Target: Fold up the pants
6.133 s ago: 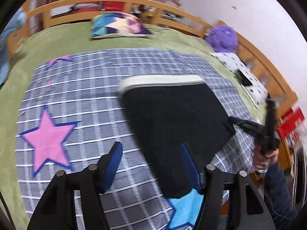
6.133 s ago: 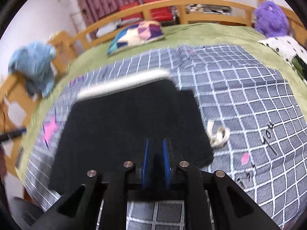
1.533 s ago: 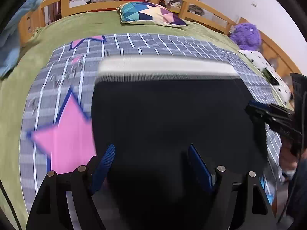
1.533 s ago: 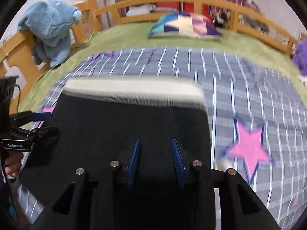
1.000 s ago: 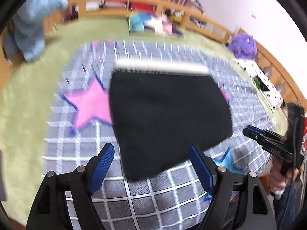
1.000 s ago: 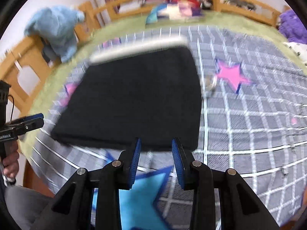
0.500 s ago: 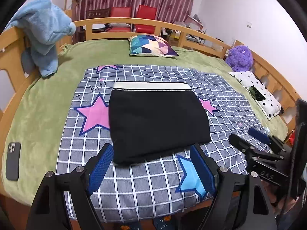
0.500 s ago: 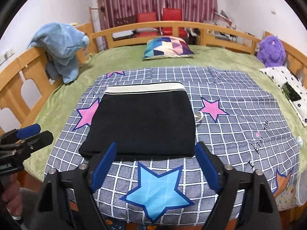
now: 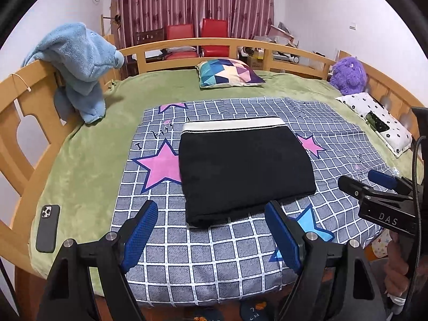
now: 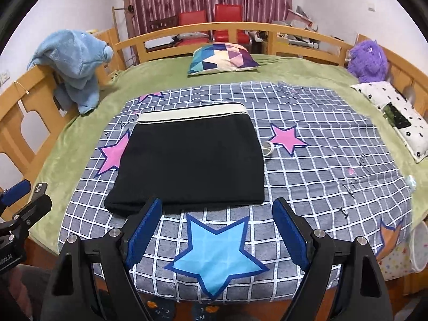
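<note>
The black pants (image 9: 243, 171) lie folded into a flat rectangle on the checked star blanket (image 9: 203, 254), white waistband (image 9: 232, 125) at the far edge. In the right wrist view the pants (image 10: 192, 160) fill the blanket's middle. My left gripper (image 9: 210, 205) hovers above the bed's near edge, jaws wide open and empty. My right gripper (image 10: 217, 202) hangs beside it, also open with nothing between its blue pads (image 10: 144, 230). Each view shows the other gripper at its side: the right gripper (image 9: 379, 184) and the left gripper (image 10: 21, 198), both clear of the pants.
A wooden rail (image 9: 187, 44) rings the green bed. A blue fleece (image 9: 80, 64) hangs on the left rail and a phone (image 9: 48, 227) lies near the left edge. A patterned pillow (image 9: 230, 73), purple toy (image 9: 347, 75) and dotted pillow (image 9: 374, 117) sit further back. A small white loop (image 10: 267, 148) lies by the pants.
Both grippers have drawn back and up from the pants, which now lie still and flat. The right jaws went from narrow to wide open. The left jaws stayed open.
</note>
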Motion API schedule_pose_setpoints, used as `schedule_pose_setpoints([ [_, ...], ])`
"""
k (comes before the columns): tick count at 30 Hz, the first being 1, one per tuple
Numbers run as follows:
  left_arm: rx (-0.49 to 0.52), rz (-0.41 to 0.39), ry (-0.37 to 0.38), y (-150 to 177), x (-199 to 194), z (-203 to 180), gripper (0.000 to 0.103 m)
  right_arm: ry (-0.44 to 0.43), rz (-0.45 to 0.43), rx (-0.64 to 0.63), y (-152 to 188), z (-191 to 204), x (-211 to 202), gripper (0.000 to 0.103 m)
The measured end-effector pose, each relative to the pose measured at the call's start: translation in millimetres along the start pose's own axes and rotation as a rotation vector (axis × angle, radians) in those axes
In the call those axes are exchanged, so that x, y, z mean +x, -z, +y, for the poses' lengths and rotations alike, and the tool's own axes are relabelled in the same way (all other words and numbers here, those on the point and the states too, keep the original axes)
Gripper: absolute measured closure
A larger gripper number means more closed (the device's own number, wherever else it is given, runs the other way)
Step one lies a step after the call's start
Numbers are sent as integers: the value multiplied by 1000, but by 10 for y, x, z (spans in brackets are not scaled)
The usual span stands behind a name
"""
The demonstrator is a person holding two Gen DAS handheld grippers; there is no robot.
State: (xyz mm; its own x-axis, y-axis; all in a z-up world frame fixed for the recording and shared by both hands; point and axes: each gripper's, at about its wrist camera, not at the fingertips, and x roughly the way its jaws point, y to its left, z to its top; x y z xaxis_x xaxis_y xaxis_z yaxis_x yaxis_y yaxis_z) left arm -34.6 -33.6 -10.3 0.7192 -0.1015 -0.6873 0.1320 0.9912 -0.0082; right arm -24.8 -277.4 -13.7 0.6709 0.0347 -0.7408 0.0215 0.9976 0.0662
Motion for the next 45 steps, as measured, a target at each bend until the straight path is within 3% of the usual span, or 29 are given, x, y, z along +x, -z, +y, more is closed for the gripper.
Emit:
schedule_pose_setpoints([
  [8, -14, 9, 14, 10, -12, 23, 21, 40, -9, -25, 32, 56, -89, 17],
  [45, 0, 10, 25, 34, -29, -9, 19, 37, -1, -12, 30, 30, -101, 17],
])
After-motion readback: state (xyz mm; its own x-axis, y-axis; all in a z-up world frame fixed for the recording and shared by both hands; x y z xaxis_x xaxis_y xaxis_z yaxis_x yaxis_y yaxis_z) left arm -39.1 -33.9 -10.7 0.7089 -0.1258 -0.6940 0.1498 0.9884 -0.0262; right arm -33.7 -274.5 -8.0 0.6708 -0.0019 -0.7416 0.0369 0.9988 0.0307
